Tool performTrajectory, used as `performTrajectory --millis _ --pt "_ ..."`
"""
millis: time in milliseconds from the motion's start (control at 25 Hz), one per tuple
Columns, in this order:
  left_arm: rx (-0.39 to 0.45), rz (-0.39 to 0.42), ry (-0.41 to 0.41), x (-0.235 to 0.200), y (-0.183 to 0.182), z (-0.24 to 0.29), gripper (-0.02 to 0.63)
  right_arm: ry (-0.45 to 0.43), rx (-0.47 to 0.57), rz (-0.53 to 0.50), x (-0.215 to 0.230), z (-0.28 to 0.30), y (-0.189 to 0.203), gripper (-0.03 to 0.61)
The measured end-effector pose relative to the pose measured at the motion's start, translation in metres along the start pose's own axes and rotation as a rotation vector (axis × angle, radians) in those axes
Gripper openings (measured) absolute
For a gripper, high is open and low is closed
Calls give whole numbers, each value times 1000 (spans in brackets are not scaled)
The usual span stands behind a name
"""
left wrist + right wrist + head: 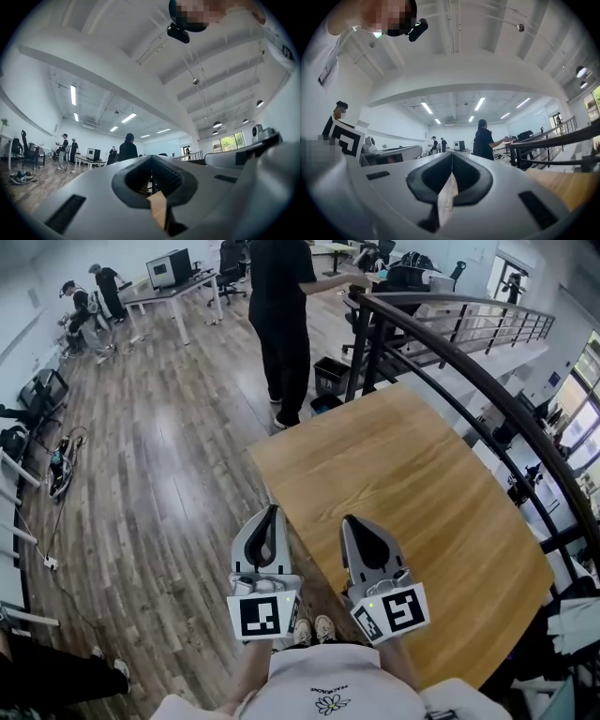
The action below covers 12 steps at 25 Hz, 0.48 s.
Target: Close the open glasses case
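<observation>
No glasses case shows in any view. The head view has both grippers held close to my body at the near left edge of a bare wooden table (pixel 422 484). My left gripper (pixel 273 514) hangs over the floor just off the table's edge, its jaws together with nothing between them. My right gripper (pixel 350 521) is over the table's near edge, also shut and empty. In the left gripper view the left gripper (pixel 152 158) points roughly level across the room. The right gripper view shows the right gripper (pixel 451 155) with its tips meeting.
A person in black (pixel 281 315) stands on the wood floor beyond the table's far corner, next to a dark bin (pixel 330 376). A curved black railing (pixel 469 362) runs along the table's right side. Desks and other people are far off at the back left.
</observation>
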<state>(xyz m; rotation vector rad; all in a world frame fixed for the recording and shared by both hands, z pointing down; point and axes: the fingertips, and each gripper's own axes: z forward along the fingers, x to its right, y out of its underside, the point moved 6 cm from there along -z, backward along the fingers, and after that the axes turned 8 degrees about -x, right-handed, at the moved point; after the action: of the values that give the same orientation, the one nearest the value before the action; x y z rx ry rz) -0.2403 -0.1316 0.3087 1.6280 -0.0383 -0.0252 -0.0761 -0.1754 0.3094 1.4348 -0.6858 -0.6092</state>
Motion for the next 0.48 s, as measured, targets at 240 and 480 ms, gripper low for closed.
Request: performTrajectory --millis 240,480 --pt "11 15 7 -2 -2 6 17 -17 -5 7 0 13 1 11" --pt "21 6 24 -1 -6 13 17 11 -11 -2 2 13 0 26"
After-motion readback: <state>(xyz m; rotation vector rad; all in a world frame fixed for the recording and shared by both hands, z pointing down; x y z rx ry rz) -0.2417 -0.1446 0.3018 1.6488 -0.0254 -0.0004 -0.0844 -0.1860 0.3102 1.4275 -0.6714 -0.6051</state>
